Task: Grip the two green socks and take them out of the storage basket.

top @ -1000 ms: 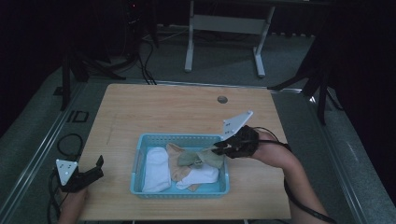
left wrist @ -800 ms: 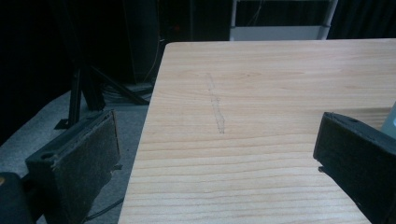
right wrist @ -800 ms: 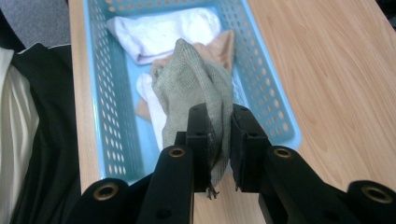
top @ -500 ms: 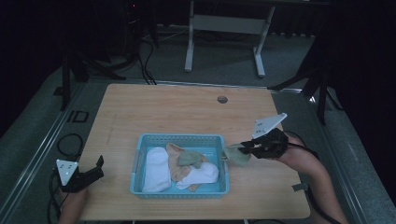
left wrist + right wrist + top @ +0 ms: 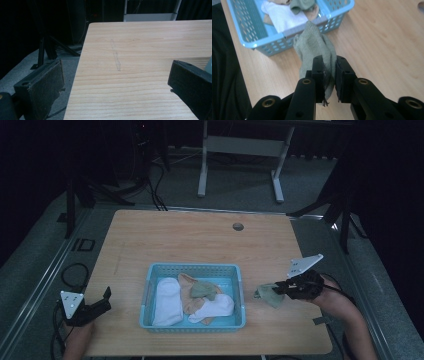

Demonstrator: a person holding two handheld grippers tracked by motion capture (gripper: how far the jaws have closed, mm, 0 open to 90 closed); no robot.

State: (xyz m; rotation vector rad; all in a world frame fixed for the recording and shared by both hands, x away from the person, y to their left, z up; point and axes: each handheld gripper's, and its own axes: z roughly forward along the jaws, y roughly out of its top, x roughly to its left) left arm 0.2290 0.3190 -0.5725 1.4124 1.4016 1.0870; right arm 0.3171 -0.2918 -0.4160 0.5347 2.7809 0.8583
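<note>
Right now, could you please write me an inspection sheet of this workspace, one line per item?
Surface: wooden table, small round hole near the far edge.
Job's things: blue basket holding a white sock, a green sock and tan and white ones; another green sock held outside the basket, on its right.
Clutter: nothing seen.
Grippers: left tool open at the table's left edge, nothing between its jaws; right tool shut on the held green sock.
Cables: black cables on the floor, left of the table.
Surroundings: dark room, grey floor, white stand behind the table.
</note>
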